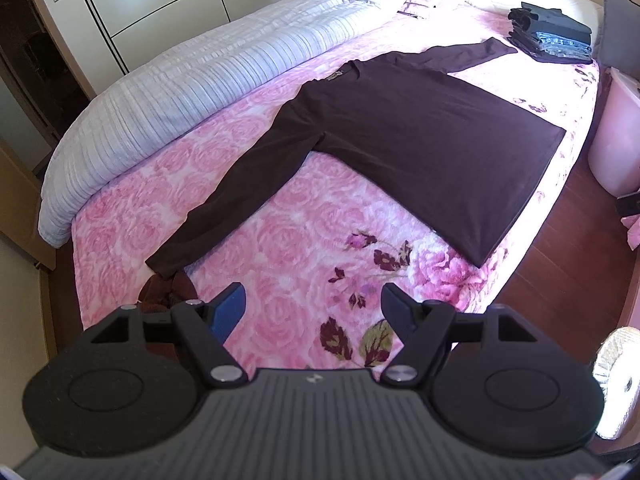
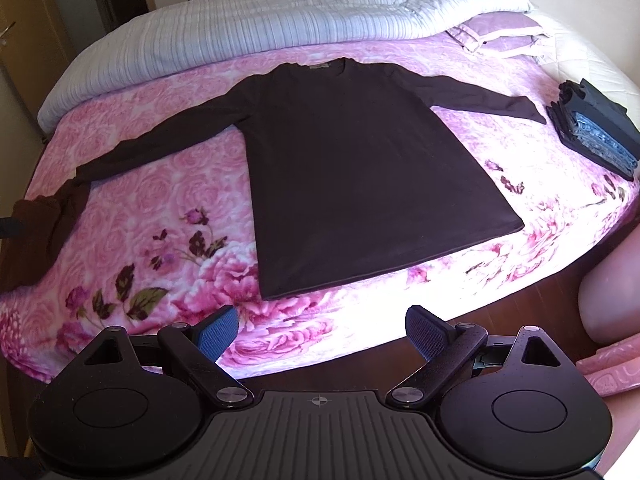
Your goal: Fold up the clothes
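A dark maroon long-sleeved shirt (image 1: 420,136) (image 2: 352,176) lies flat on the pink floral bedspread (image 1: 304,216) (image 2: 160,184), both sleeves spread out. Its left cuff hangs over the bed's edge (image 1: 168,280) (image 2: 44,220). My left gripper (image 1: 312,296) hovers open above the bedspread, short of the left sleeve, nothing between its blue pads. My right gripper (image 2: 322,320) stands open just before the shirt's hem (image 2: 380,268), at the bed's near edge, holding nothing.
A stack of folded dark and blue clothes (image 1: 552,36) (image 2: 596,128) sits at the bed's far right. A striped white duvet (image 1: 192,76) (image 2: 260,28) is bunched along the far side, with pillows (image 2: 496,36). A pink bin (image 1: 616,136) stands on the wooden floor at the right.
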Available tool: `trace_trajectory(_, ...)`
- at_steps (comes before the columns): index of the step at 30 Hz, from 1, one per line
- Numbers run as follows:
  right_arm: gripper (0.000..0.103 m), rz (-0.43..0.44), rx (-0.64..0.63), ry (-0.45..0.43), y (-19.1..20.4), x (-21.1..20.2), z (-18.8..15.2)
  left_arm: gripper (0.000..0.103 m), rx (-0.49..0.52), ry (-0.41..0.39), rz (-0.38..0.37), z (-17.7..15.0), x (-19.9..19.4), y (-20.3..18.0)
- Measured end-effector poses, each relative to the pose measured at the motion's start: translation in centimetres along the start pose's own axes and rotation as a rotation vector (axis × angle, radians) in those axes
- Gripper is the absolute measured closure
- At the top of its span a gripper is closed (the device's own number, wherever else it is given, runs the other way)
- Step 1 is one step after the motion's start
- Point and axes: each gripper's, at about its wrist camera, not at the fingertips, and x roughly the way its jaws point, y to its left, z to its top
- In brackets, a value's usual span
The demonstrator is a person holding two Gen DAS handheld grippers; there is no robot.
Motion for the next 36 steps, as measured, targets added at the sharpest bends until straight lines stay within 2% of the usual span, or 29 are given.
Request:
trace_trajectory(8, 0.01, 0.029, -0.044, 0.009, 0.0, 0.8, -0.2, 0.032, -0.004, 0.018, 0.027, -1.0, -0.3, -0.1)
trace_trajectory(12, 0.01, 0.05, -0.101, -0.032, 1.2, 1.6, 0.4, 0.032, -0.005, 0.028, 0.061, -1.8, 0.0, 1.3)
trace_trajectory(16, 0.01, 0.09, -0.214, -0.1, 3.9, 2.6, 1.9, 0.032, 0.031, 0.054, 0.111, -2.3, 2.0, 4.4)
trace_trajectory(19, 0.01, 0.128, -0.318, -0.115, 6.8, 4.0, 3.8, 0.032, 0.069, 0.07, 0.152, -2.4, 4.4, 7.3)
trace_trajectory(26, 0.011, 0.216, -0.57, -0.17, 15.7, 9.2, 10.2, 0.032, 0.041, 0.119, 0.164, -1.4, 12.2, 15.8)
trace_trajectory(27, 0.018, 0.235, -0.599, -0.168, 17.1, 10.3, 11.1, 0.032, 0.042, 0.125, 0.165, -1.2, 13.4, 17.0)
trace_trajectory(28, 0.029, 0.257, -0.633, -0.164, 18.7, 11.7, 12.1, 0.032, 0.05, 0.132, 0.168, -1.1, 14.6, 18.1)
trace_trajectory(30, 0.039, 0.287, -0.732, -0.153, 22.4, 14.8, 13.8, 0.032, 0.076, 0.141, 0.175, -1.1, 16.9, 19.9)
trace_trajectory(31, 0.048, 0.298, -0.784, -0.149, 24.2, 16.3, 14.5, 0.032, 0.088, 0.146, 0.177, -1.2, 18.1, 20.8)
trace_trajectory(33, 0.056, 0.331, -0.873, -0.141, 28.0, 19.6, 15.7, 0.032, 0.084, 0.157, 0.166, -1.3, 20.3, 22.5)
trace_trajectory(36, 0.06, 0.386, -0.973, -0.134, 33.0, 24.1, 16.6, 0.032, 0.052, 0.151, 0.122, -1.5, 22.6, 24.5)
